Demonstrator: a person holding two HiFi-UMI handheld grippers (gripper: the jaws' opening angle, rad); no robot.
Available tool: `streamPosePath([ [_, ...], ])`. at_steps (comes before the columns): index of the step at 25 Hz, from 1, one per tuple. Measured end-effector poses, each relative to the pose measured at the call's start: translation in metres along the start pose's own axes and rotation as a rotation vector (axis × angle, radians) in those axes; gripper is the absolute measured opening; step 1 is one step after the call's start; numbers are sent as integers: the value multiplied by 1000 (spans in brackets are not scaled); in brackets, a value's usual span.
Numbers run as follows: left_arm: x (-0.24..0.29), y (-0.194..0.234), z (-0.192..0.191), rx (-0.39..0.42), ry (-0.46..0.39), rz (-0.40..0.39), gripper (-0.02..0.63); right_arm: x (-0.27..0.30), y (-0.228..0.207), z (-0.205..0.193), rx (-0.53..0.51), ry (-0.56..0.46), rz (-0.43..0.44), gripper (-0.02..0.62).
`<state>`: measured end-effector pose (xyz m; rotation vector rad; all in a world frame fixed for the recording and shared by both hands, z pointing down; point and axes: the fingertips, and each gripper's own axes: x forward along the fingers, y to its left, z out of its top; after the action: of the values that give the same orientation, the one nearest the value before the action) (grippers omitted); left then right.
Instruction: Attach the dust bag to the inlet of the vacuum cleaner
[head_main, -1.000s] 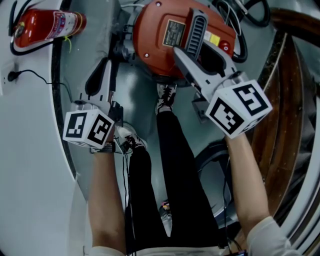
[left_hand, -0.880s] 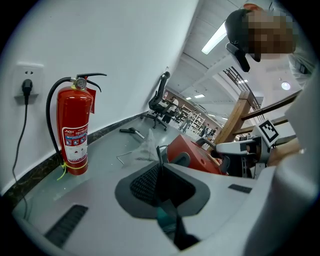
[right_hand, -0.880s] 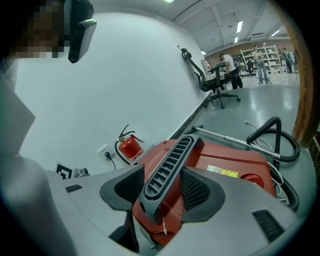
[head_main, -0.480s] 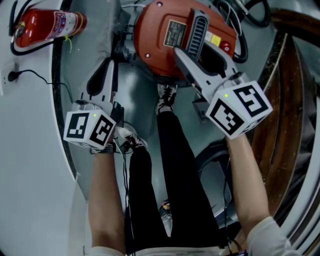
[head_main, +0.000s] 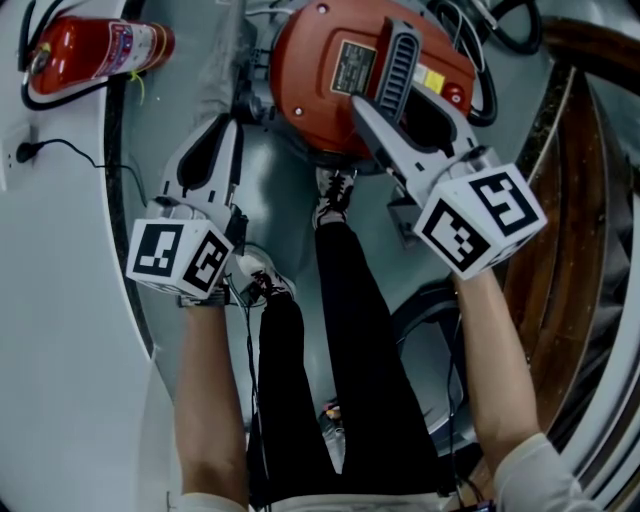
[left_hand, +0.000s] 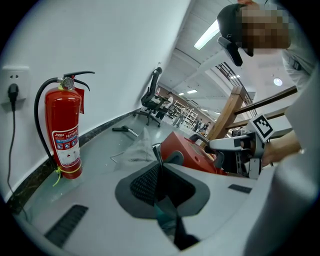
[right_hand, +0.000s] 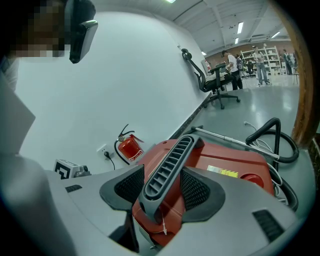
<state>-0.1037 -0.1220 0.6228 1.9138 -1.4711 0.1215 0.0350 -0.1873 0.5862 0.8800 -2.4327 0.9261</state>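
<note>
Shows 2 grippers over a grey floor (head_main: 265, 195): left gripper (left_hand: 159, 170) with jaws pressed together on nothing, right gripper (right_hand: 162, 187) pinching the grey handle (right_hand: 170, 160) atop the red vacuum cleaner (head_main: 320, 70). Farther off, shows the limp grey dust bag (left_hand: 136, 149) lying just beside the vacuum cleaner, then 1 red fire extinguisher (head_main: 95, 48).

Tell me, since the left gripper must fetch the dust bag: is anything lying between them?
Nothing visible does. Only bare floor lies between the shut left gripper and the grey dust bag, which lies beside the red vacuum cleaner. The cleaner sits right of that path, with the right gripper clamped on its handle.
</note>
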Motion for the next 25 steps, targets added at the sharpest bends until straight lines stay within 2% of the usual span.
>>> streamPosePath([
  [9, 0, -2, 0, 5, 14, -58, 23, 0, 0, 0, -2, -1, -3, 219],
  [25, 0, -6, 0, 29, 39, -103, 25, 0, 0, 0, -5, -1, -6, 221],
])
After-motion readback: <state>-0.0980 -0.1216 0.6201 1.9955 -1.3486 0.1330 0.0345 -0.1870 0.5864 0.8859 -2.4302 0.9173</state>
